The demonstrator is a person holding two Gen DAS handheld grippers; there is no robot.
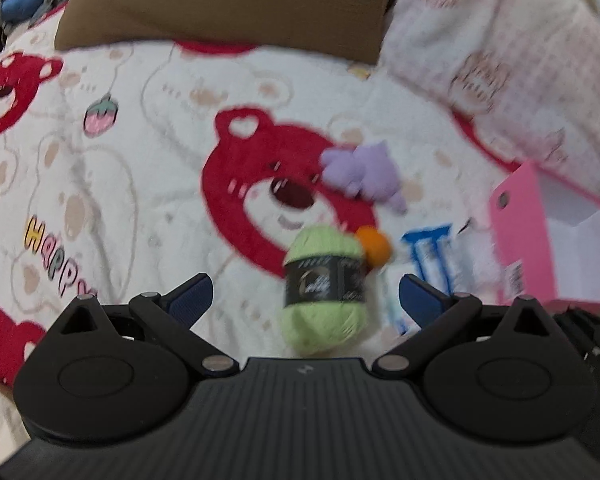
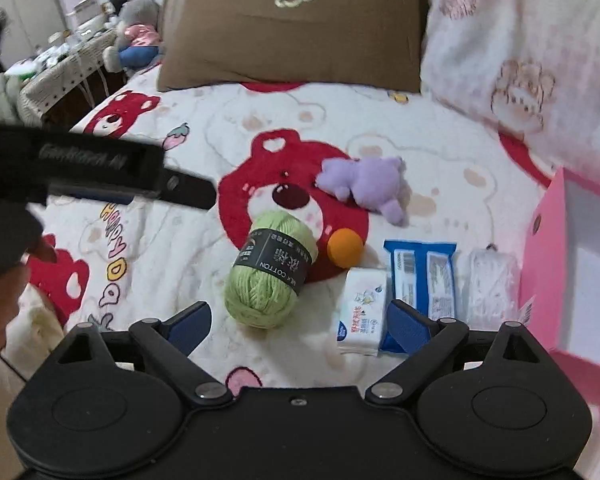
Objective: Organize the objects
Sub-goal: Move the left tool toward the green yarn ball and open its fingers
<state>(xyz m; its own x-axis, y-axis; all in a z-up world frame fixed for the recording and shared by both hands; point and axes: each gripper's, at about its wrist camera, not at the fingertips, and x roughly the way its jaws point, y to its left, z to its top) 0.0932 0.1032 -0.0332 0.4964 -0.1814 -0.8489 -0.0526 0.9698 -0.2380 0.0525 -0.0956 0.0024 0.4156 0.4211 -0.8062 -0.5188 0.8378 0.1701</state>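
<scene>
Both tools empty, fingers spread apart: left gripper (image 1: 304, 300) and right gripper (image 2: 300, 320) hover over the bed blanket (image 2: 204, 264), touching nothing. The left wrist view is blurred. Items lie loose mid-blanket: green yarn skein (image 2: 269, 276), orange ball (image 2: 343, 253) just beside it, purple plush (image 2: 366, 188) further toward the brown pillow (image 2: 292, 36), then tissue pack (image 2: 362, 312), blue packet (image 2: 424, 276) and a white bundle (image 2: 490, 280) in a row toward the pink box (image 2: 540, 284) at the blanket's right edge. Step looks like approach before the first pick. Yarn sits nearest the left gripper's gap; likely next: lower, straddle the skein across its label, close, carry to the box
</scene>
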